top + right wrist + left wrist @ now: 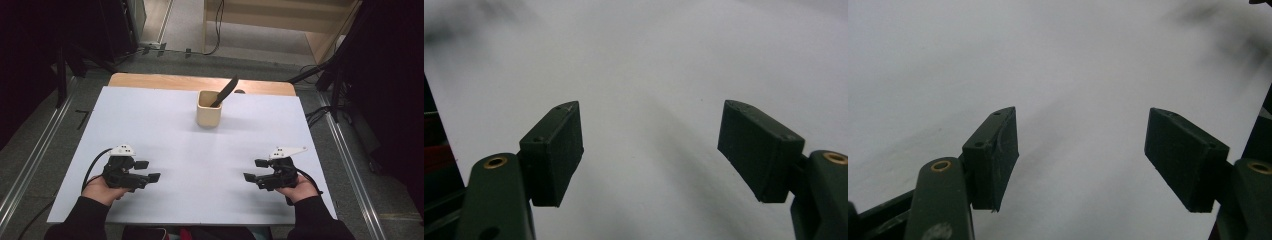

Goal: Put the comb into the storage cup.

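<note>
Both grippers are resting low at the near edge of the white sheet [150, 125], the left gripper [148, 170] and right gripper [254, 169] each with jaws spread apart and holding nothing. Nothing is looking started yet. A squarish pale wooden cup [208, 110] is standing far-centre, well apart, with a dark, flat, matte utensil [225, 91] leaning inside; any next move is probably calling for a reach forward.
</note>
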Available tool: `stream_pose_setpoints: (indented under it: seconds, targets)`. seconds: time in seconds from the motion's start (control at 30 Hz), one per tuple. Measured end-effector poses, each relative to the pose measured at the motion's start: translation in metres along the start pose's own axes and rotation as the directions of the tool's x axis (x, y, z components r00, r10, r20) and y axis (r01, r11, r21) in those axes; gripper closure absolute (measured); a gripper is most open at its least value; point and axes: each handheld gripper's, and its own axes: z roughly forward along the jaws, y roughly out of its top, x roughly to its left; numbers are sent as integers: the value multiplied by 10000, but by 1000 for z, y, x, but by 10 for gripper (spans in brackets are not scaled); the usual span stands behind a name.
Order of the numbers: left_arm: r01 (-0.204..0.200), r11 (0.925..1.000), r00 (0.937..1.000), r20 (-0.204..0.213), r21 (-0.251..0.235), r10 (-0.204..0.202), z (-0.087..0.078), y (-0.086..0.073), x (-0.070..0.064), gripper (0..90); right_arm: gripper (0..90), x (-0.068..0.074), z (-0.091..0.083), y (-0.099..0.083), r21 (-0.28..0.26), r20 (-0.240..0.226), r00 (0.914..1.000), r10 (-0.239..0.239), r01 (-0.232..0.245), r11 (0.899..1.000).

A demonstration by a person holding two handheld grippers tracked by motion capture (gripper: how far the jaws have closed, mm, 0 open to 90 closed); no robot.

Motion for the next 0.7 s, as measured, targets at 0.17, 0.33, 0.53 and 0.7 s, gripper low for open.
stream_pose_setpoints:
  seconds: [0.17,0.33,0.53,0.7]
  targets:
    - [2,10000,10000,2,-6,-2,1,0,1,302,243,-2,-4,-2,3,124,9999,70,-70,10000]
    - [38,10000,10000,-42,-7,-38,1,-1,2,302,243,-6,-6,-5,5,230,9997,99,-99,10000]
    - [37,10000,10000,-50,24,-37,0,-1,4,302,243,-8,-8,-6,9,247,9996,169,-169,9999]
    - [29,10000,10000,-64,46,-29,1,-1,3,302,243,-8,-7,-5,26,239,9996,160,-161,9999]
